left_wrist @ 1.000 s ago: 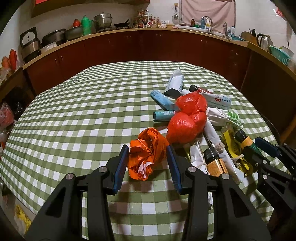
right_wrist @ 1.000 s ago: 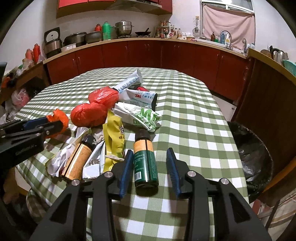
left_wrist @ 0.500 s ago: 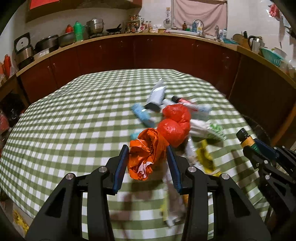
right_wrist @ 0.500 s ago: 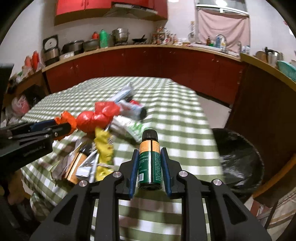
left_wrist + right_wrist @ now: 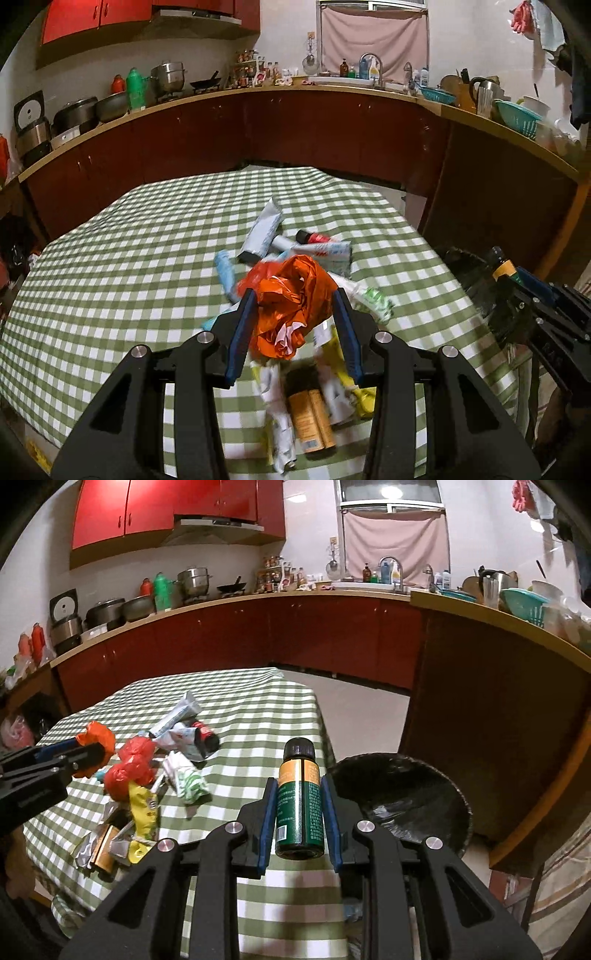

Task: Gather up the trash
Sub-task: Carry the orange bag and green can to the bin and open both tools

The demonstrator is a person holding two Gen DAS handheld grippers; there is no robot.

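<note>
My left gripper (image 5: 293, 325) is shut on a crumpled orange plastic bag (image 5: 291, 299) and holds it above the trash pile on the green checked table (image 5: 110, 280). My right gripper (image 5: 299, 812) is shut on a green bottle with a black cap (image 5: 299, 797), lifted off the table near its right edge. A black-lined trash bin (image 5: 402, 801) stands on the floor just right of the table. The pile holds red bags (image 5: 129, 768), a yellow wrapper (image 5: 142, 808), tubes (image 5: 262, 229) and an amber bottle (image 5: 310, 417).
Dark red kitchen cabinets (image 5: 295, 136) with a cluttered counter run behind and along the right side. A wooden counter end (image 5: 498, 709) stands close behind the bin. My left gripper also shows in the right wrist view (image 5: 55, 760).
Both grippers rose off the table with their loads. My right gripper closed on the green bottle and swung right toward the bin; the left lifted the orange bag over the pile.
</note>
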